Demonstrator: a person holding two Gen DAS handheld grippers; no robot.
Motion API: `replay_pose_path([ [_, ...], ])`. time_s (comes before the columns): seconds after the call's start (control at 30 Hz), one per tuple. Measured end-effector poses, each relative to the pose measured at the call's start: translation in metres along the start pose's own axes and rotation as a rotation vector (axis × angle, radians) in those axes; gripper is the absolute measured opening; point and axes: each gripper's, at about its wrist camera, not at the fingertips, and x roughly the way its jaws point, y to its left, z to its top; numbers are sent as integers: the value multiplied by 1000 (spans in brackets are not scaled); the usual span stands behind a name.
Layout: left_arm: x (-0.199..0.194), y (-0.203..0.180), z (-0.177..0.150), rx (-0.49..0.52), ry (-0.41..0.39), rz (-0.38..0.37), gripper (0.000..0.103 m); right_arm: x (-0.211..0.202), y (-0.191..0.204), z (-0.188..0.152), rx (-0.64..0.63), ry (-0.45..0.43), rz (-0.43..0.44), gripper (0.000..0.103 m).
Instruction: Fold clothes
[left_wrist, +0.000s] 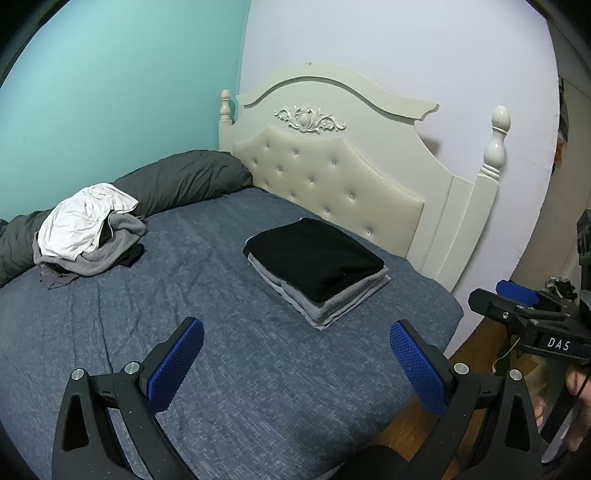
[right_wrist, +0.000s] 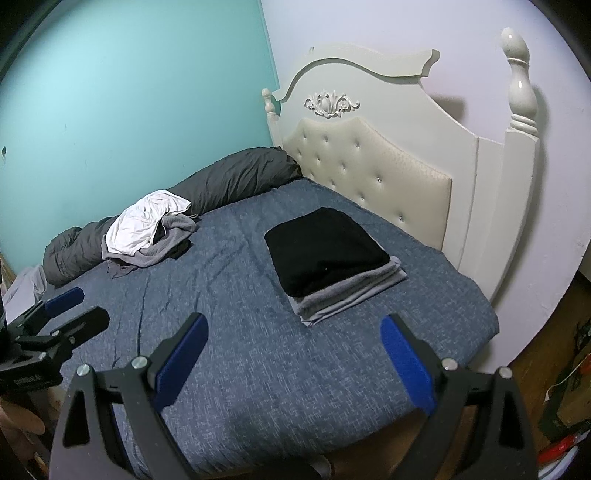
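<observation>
A folded stack (left_wrist: 317, 266) (right_wrist: 325, 254), black garment on top of grey ones, lies on the bed near the headboard. An unfolded pile (left_wrist: 88, 232) (right_wrist: 147, 229) with a white garment (left_wrist: 81, 218) over grey ones sits at the far left against a rolled duvet. My left gripper (left_wrist: 295, 325) hovers open and empty over the bed's near part, short of the stack; it also shows at the left edge of the right wrist view as left gripper (right_wrist: 83, 306). My right gripper (right_wrist: 295, 319) is open and empty too, and right gripper (left_wrist: 495, 295) appears beyond the bed's right side.
The bed has a blue-grey cover (left_wrist: 184, 280) (right_wrist: 229, 288). A cream tufted headboard (left_wrist: 332, 173) (right_wrist: 388, 173) stands behind it. A dark grey rolled duvet (left_wrist: 184, 173) (right_wrist: 229, 181) runs along the teal wall. Wooden floor (left_wrist: 480, 343) with clutter (right_wrist: 569, 387) lies to the right.
</observation>
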Motion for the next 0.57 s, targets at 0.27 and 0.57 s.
replay_pose_path([
  [0.27, 1, 1, 0, -5, 0, -7, 103, 2, 0, -2, -1, 6, 0, 95],
  [0.57, 1, 4, 0, -15, 0, -5, 103, 2, 2, -3, -1, 8, -2, 95],
])
